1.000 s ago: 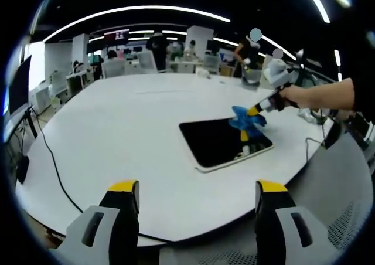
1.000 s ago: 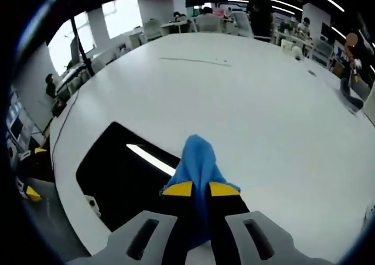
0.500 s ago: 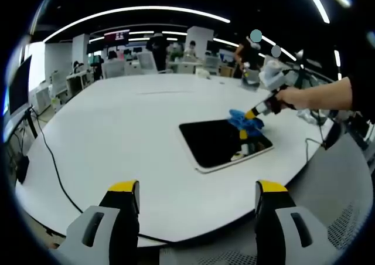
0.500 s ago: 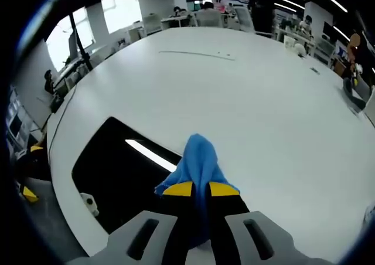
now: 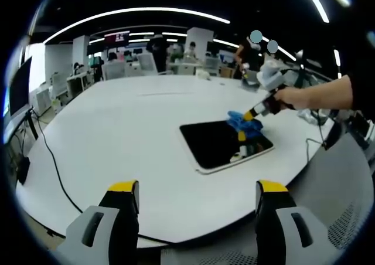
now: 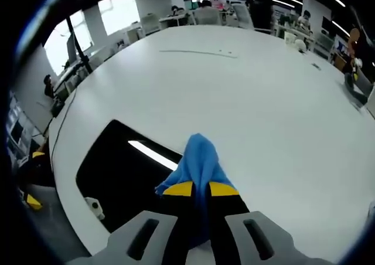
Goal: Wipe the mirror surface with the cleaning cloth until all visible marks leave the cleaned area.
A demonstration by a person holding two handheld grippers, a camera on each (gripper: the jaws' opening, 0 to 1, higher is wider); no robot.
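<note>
Right claw clamped on blue cloth at frame bottom, cloth touching dark mirror on white counter, left claw spread wide, holding nothing, lower frame

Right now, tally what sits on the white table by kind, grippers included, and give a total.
Dark rectangular mirror with a pale frame: 1
Blue cleaning cloth: 1
Black cable: 1
Yellow-tipped grippers: 2, the left gripper open and off the mirror, the right gripper shut on the cloth
Total: 5
</note>
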